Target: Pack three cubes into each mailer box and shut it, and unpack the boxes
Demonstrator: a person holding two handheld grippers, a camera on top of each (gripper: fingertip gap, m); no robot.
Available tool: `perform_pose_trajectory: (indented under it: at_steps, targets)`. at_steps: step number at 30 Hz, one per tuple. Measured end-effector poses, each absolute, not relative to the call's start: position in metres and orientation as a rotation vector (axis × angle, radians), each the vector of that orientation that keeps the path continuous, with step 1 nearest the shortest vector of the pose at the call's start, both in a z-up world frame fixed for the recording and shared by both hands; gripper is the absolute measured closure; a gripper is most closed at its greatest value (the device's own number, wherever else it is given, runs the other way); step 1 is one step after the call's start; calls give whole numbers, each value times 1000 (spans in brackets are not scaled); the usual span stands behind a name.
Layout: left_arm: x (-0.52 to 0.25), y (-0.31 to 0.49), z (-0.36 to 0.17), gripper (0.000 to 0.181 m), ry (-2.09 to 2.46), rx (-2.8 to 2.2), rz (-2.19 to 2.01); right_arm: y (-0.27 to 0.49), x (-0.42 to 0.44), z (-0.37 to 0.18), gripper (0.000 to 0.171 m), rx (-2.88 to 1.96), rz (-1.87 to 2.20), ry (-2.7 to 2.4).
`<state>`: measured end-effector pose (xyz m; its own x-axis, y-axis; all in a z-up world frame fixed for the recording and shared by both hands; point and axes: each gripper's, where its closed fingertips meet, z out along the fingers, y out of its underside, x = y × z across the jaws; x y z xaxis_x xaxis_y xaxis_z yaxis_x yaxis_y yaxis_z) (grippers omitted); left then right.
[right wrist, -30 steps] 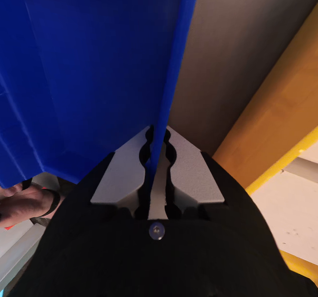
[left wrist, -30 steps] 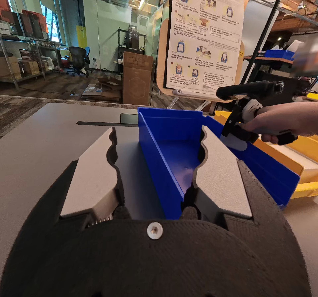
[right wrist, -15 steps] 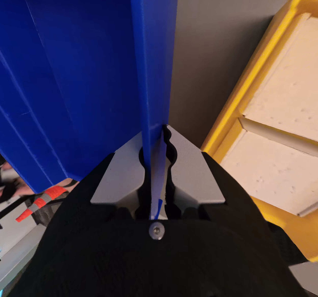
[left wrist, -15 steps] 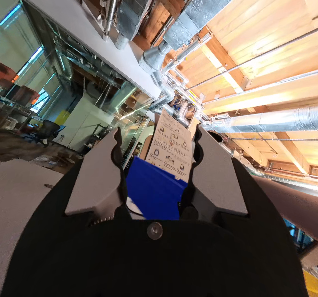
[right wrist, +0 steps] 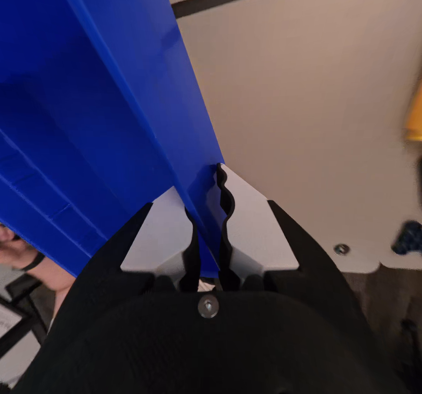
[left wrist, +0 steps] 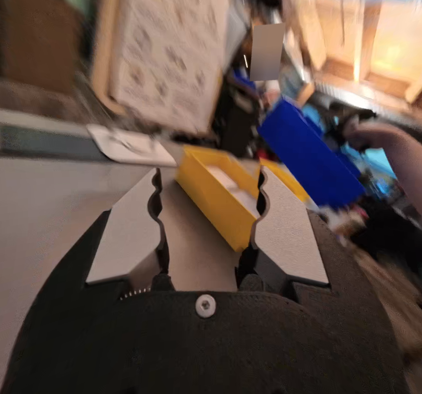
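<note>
- Right tool point(right wrist: 206, 218) is clamped on the side wall of the blue bin point(right wrist: 96, 113); jaws nearly together with the wall between them.
- Blue bin is lifted and tilted; in the left wrist view it hangs in the air past the surface's point(left wrist: 45, 200) right edge, heavily blurred.
- Left tool point(left wrist: 209, 202) is wide open and holds nothing; it hovers over the surface, pointed at the yellow bin point(left wrist: 217, 195).
- Yellow bin sits on the surface toward the right edge; pale things lie inside, probably mailer boxes, too blurred to be sure. A second yellow bin point(left wrist: 283, 179) is just beside it.
- No cubes visible in either view; what I see of the blue bin's inside is bare.
- Step, my guess: a reset or bin shuffle between pack and unpack, not box handling itself.
- Next move likely calls for setting the blue bin down flat, releasing the wall, then sending the open left tool into the yellow bin for a box.
- A hand point(right wrist: 25, 266) shows under the blue bin.
</note>
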<state>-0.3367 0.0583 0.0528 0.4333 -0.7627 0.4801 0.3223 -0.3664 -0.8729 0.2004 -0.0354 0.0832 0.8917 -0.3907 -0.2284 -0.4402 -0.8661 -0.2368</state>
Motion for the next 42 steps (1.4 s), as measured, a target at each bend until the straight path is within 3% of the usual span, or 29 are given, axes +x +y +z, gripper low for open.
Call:
perform_pose_trajectory:
  at_steps: [1,8,11,16,18,23,30,42]
  targets:
    - [-304,52,41,106,525,-1667,-1252,-51,224,75,161,-2769,211,683]
    - [-154,73,-34,109,859,-2103,-1111,-107,295,-13,162,-2787,229,882]
    - [-120,71,-54,127,978,-2246,-1057,-110,299,-46,162,-2834,279,903]
    - [-112,69,-91,138,1200,-2489,-743,-97,302,-76,160,-2891,285,850]
    - [-107,64,-93,160,1257,-2520,-735,-87,301,-83,159,-2896,292,828]
    - [-127,73,-95,169,1387,-2579,-460,-64,285,-99,160,-2934,325,747]
    - [-206,126,-94,180,1133,-2693,-342,-48,263,-117,162,-2986,382,629]
    - [-364,174,-91,179,640,-2791,-306,-25,241,-133,163,-2938,466,593]
